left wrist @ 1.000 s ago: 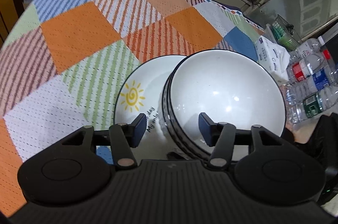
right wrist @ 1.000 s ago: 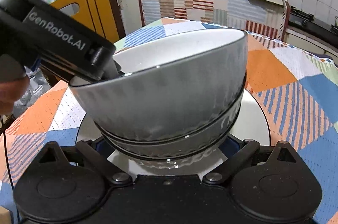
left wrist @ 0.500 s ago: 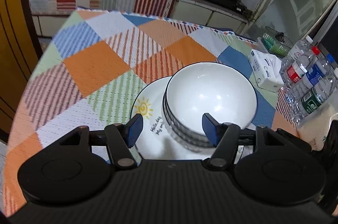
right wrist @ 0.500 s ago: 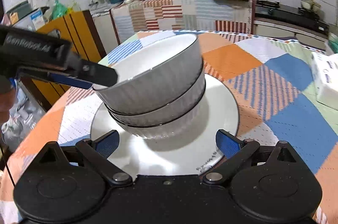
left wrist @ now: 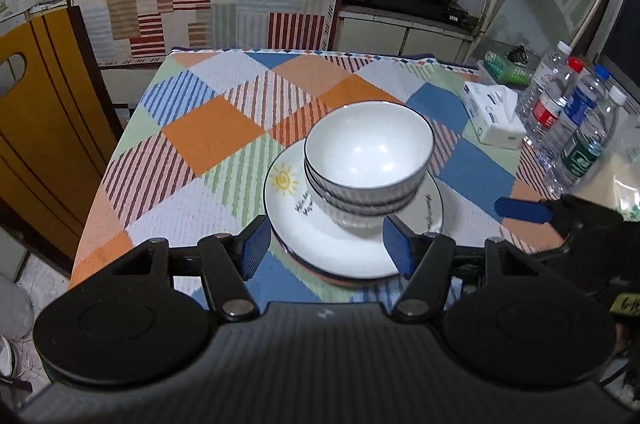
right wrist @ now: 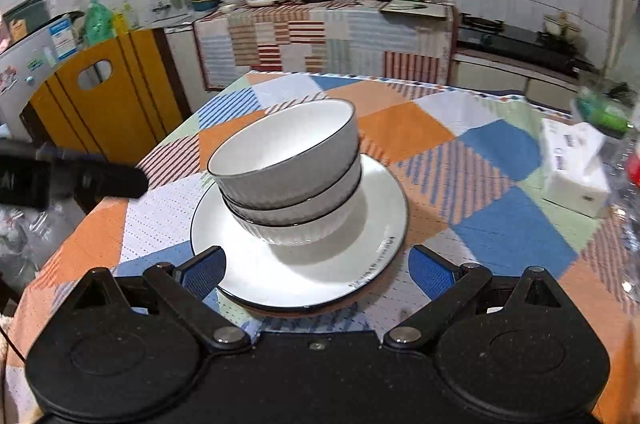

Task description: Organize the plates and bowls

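A patchwork tablecloth (left wrist: 224, 128) in orange, blue and green covers the table. Near its front edge sits a white plate (left wrist: 344, 256) with a sun print, and 3 nested white bowls (left wrist: 368, 160) stand stacked on the plate, slightly tilted. A tissue box (left wrist: 494, 118) lies beside water bottles (left wrist: 576, 128). The left gripper (left wrist: 326, 244) and the right gripper (right wrist: 318, 270) each hang short of the plate, fingers spread apart, gripping nothing.

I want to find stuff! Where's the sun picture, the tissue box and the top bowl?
sun picture (left wrist: 284, 181), left wrist view, its yellow swirl.
tissue box (left wrist: 490, 112), left wrist view, its top.
top bowl (right wrist: 288, 144), right wrist view, inside wall.
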